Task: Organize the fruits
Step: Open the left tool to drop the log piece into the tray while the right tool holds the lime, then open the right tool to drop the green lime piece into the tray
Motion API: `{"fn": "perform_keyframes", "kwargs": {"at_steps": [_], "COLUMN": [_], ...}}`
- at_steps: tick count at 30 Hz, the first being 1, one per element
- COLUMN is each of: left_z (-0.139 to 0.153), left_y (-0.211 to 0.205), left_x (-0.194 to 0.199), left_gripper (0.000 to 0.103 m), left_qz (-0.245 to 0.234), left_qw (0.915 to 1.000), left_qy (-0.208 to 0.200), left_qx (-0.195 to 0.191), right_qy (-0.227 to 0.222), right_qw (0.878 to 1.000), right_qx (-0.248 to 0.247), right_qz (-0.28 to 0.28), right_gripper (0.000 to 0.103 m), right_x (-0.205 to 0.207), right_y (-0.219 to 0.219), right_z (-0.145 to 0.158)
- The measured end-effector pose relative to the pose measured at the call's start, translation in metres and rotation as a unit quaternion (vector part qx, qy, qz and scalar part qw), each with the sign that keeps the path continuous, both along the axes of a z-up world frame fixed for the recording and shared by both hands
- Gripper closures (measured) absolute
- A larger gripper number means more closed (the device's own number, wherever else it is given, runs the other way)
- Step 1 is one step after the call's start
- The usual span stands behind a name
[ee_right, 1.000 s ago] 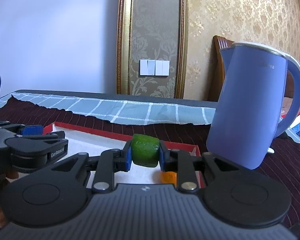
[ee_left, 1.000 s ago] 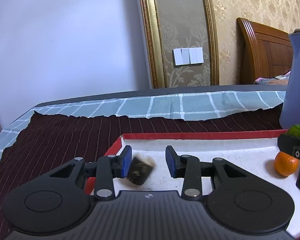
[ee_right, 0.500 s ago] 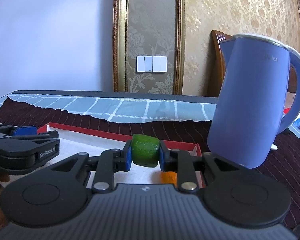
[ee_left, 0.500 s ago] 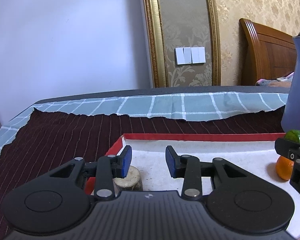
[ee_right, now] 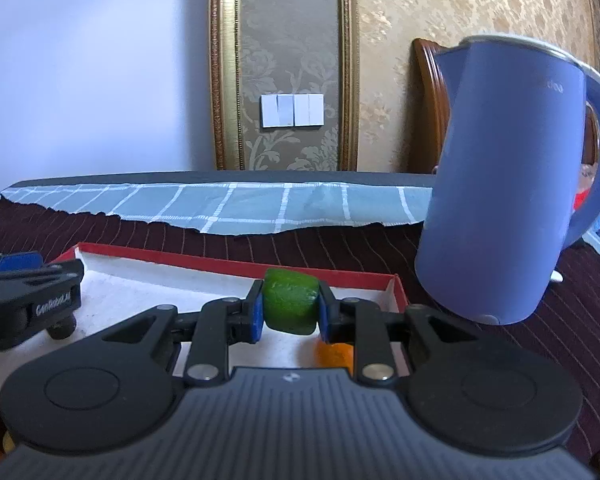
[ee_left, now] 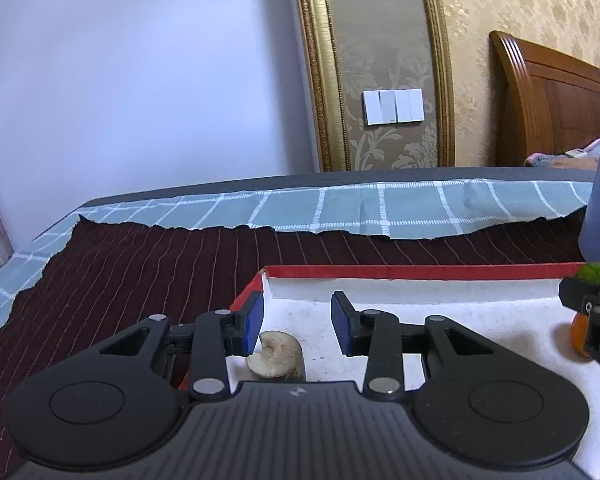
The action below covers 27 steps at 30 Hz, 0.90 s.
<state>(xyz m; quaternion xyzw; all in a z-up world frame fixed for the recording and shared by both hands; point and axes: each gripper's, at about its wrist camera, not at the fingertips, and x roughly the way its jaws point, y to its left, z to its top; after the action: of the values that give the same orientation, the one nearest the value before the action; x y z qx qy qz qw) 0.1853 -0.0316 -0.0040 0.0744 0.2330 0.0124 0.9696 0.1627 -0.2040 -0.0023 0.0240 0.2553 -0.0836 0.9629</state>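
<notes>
My left gripper (ee_left: 297, 322) is open and empty above the near left corner of a red-rimmed white tray (ee_left: 420, 273). A pale brown mushroom-like piece (ee_left: 274, 356) lies in the tray just below the left finger. My right gripper (ee_right: 290, 314) is shut on a green fruit (ee_right: 290, 306) and holds it over the tray's right end (ee_right: 236, 270). An orange (ee_right: 334, 354) lies in the tray under that gripper. The green fruit (ee_left: 598, 273) and the orange (ee_left: 578, 332) also show at the right edge of the left wrist view.
A blue electric kettle (ee_right: 504, 184) stands on the dark striped cloth (ee_left: 140, 272) just right of the tray. A checked teal cloth (ee_right: 260, 204) covers the table's far side. A wall and a wooden headboard (ee_left: 548, 100) are behind.
The brown piece has dropped from my left gripper into the tray and settled. The left gripper has stayed open. My right gripper has kept its hold on the green fruit and shifted slightly.
</notes>
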Motion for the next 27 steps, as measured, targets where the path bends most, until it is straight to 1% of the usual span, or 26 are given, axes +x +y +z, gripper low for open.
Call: {"fn": "perform_keyframes", "kwargs": {"at_steps": [12,13,14,15,16,17,18,20,21,22,23,25,27], "left_z": [-0.001,-0.001,-0.001,-0.001,-0.001,-0.001,-0.001,-0.001,0.0,0.0,0.0,0.002,0.003], "left_y": [-0.001,-0.001,-0.001,-0.001,-0.001,-0.001,-0.001,0.0,0.0,0.001,0.001,0.002,0.004], "left_x": [-0.001,-0.001,-0.001,-0.001,-0.002,-0.002,-0.002,-0.003,-0.004,-0.004,-0.005,-0.009,-0.011], "left_gripper": [0.067,0.067,0.067,0.067,0.066,0.064,0.063,0.052,0.048,0.037,0.028,0.025,0.025], "left_qz": [-0.002,-0.002,-0.002,-0.001,-0.002,-0.002,-0.002,-0.001,-0.001,0.0,0.002,0.005,0.005], "left_qw": [1.0,1.0,1.0,1.0,1.0,1.0,1.0,1.0,1.0,1.0,1.0,0.9998,0.9998], "left_qy": [-0.002,-0.002,-0.002,-0.002,-0.002,-0.002,-0.002,-0.003,-0.004,-0.006,-0.009,-0.018,-0.02], "left_qx": [0.005,0.006,0.007,0.007,0.007,0.006,0.005,0.002,0.001,0.001,0.001,0.001,-0.001], "right_qy": [0.007,0.008,0.009,0.007,0.003,-0.002,-0.008,-0.017,-0.019,-0.022,-0.026,-0.035,-0.044], "right_qw": [1.0,1.0,1.0,1.0,1.0,1.0,1.0,1.0,1.0,1.0,1.0,0.999,0.999], "right_qx": [0.004,0.006,0.007,0.006,0.002,-0.002,-0.006,-0.009,-0.009,-0.008,-0.007,-0.005,-0.001], "right_qz": [-0.005,-0.005,-0.005,-0.006,-0.007,-0.008,-0.01,-0.012,-0.012,-0.013,-0.015,-0.017,-0.017], "right_gripper": [0.078,0.077,0.069,0.063,0.052,0.044,0.04,0.025,0.021,0.012,0.006,0.0,0.0], "right_x": [0.003,0.003,0.003,0.003,0.002,0.0,-0.001,-0.003,-0.004,-0.006,-0.007,-0.011,-0.016], "right_y": [-0.003,-0.003,-0.003,-0.003,-0.002,-0.001,-0.001,0.0,0.0,0.0,-0.001,-0.002,-0.003], "right_z": [-0.005,-0.006,-0.006,-0.006,-0.006,-0.005,-0.005,-0.003,-0.002,-0.002,-0.002,0.0,0.0]}}
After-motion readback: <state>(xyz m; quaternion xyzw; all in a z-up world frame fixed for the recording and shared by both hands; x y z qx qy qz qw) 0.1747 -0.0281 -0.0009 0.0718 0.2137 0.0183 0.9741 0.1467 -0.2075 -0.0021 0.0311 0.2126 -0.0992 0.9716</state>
